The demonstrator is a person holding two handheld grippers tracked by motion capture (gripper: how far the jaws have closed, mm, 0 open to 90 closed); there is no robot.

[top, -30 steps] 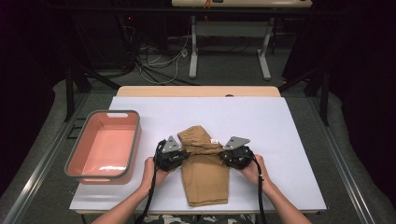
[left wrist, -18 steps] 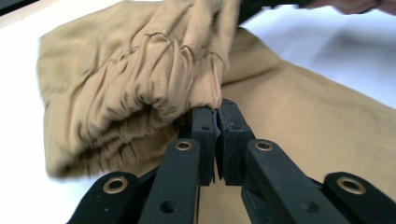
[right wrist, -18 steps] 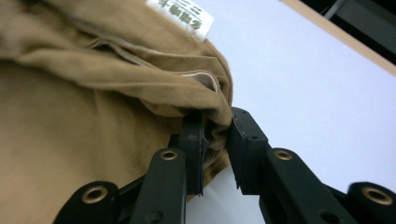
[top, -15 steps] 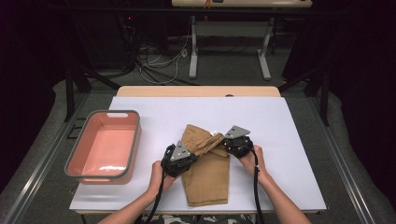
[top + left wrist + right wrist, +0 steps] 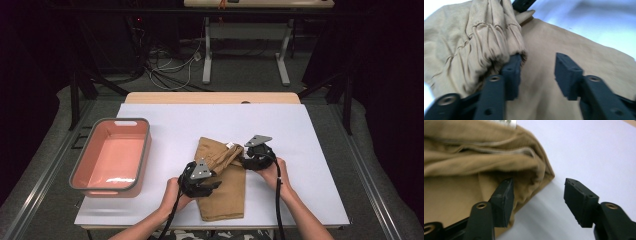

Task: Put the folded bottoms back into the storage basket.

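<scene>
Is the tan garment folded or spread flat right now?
Folded. The tan garment lies as a narrow strip, its gathered waistband end doubled back over it. Both grippers' jaws have just been opening; no pad presses on the cloth.

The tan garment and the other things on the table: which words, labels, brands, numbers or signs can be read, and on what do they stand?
No text can be read.
Small white tag at the top edge of the tan garment: too small in the high view, cut off and blurred in the right gripper view.
Pink tub: no print shows.
White table cover: no print shows.
</scene>
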